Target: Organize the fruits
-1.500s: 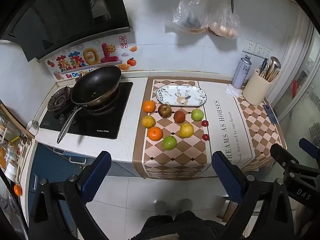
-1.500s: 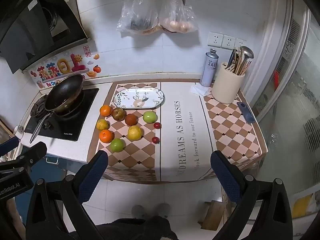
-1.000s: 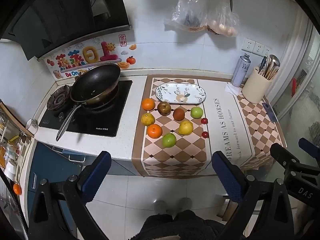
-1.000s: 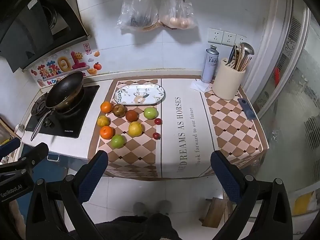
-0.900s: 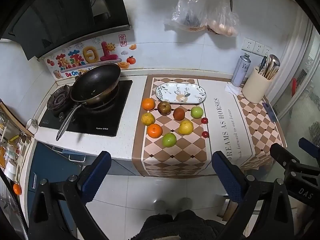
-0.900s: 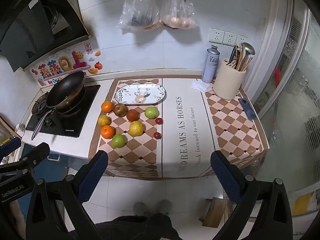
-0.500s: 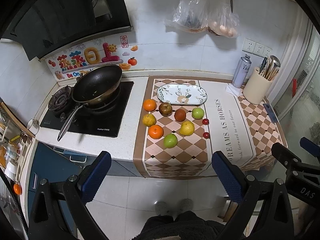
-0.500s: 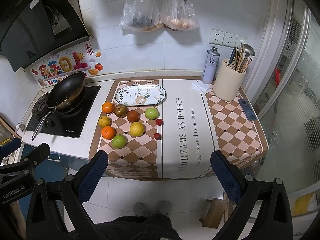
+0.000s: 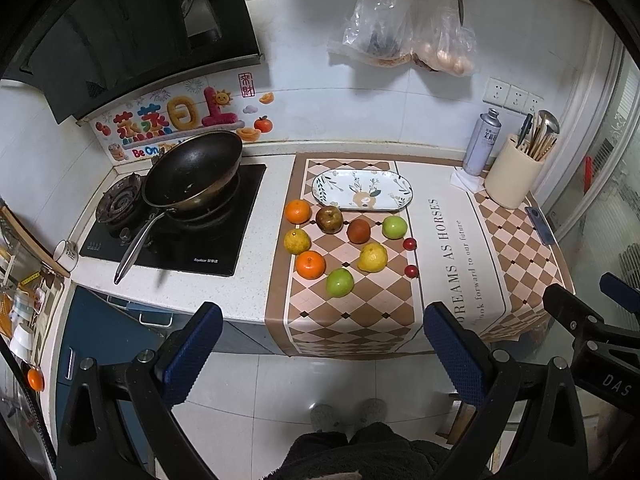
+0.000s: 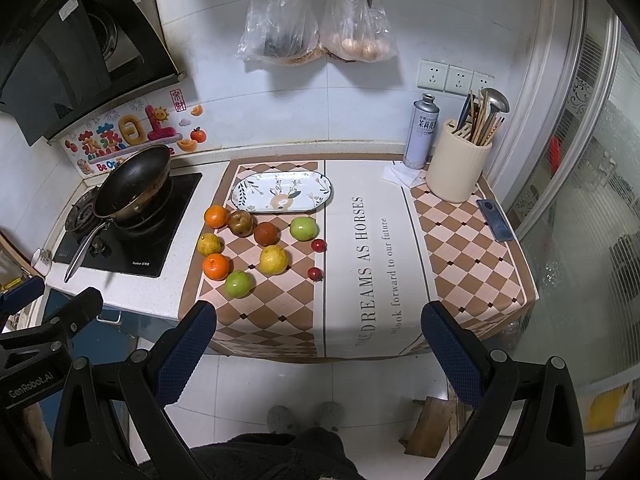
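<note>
Left gripper (image 9: 322, 350) with black arms and blue textured pads (image 9: 191, 354), spread wide, gripping nothing, held over the white tiled floor in front of the counter. Right gripper (image 10: 316, 350), same build, likewise spread and bare; seen from the left view at the right edge, stamped "DAS". In the right view, left tool body marked "GenRobot.AI".

On the checkered brown and cream mat (image 10: 280, 304): loose cluster of fruit. Back row of an orange tangerine (image 10: 215, 216), a brown russet pear (image 10: 240, 223), a reddish-brown round fruit (image 10: 265, 234) and a green apple (image 10: 304, 228). Nearer, a yellow-green citrus (image 10: 208, 244), a second orange tangerine (image 10: 216, 267), a yellow lemon-like fruit (image 10: 273, 259) and a second green apple (image 10: 238, 283). Two small red cherry tomatoes (image 10: 318, 245) to the right, apart from the rest. Just behind, an oval ceramic plate with deer and leaf pattern (image 10: 282, 192), holding no fruit.

Mat printed "DREAMS AS HORSES" and "look forward to our future", first letters folded over the edge. Hob (image 10: 132, 220) label too small to read. Black wok (image 10: 132, 180) on the burner. Wall sticker (image 10: 124, 136) partly hidden by the wok, "Be O…" legible. Silver spray can (image 10: 421, 132) text unreadable, beside a cream utensil holder (image 10: 456, 172).
</note>
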### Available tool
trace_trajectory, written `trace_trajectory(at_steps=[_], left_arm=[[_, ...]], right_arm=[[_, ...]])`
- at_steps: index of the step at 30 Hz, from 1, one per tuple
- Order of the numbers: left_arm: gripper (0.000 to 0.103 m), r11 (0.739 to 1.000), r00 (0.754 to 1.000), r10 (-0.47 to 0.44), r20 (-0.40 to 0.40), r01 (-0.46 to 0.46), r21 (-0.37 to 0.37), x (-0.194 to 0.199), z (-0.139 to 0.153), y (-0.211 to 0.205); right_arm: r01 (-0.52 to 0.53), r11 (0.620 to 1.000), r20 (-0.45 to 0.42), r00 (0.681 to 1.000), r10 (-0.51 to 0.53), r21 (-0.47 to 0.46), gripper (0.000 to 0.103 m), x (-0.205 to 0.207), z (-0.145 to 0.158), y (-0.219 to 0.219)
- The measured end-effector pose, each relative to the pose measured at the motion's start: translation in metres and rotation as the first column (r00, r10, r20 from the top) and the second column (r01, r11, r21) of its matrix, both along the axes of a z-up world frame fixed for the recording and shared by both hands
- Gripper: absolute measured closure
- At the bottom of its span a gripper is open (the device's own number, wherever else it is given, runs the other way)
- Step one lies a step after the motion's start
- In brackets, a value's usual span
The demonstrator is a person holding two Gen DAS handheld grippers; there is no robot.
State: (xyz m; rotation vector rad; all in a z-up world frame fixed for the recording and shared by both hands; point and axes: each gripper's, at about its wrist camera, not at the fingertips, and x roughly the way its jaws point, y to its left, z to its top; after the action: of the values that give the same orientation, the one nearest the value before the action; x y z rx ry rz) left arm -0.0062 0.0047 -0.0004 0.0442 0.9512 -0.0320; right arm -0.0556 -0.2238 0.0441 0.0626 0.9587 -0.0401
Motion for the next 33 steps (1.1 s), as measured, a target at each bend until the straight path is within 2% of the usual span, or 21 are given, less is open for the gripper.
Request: trace_trajectory(at_steps=[33], left_arm=[[0.000,1.000,1.000,0.000,0.005,0.000,0.002,0.001,0.000,-0.006]], right_arm=[[0.001,1.000,0.001,1.000,-0.001,0.018,0.000,0.011,0.006,0.000]])
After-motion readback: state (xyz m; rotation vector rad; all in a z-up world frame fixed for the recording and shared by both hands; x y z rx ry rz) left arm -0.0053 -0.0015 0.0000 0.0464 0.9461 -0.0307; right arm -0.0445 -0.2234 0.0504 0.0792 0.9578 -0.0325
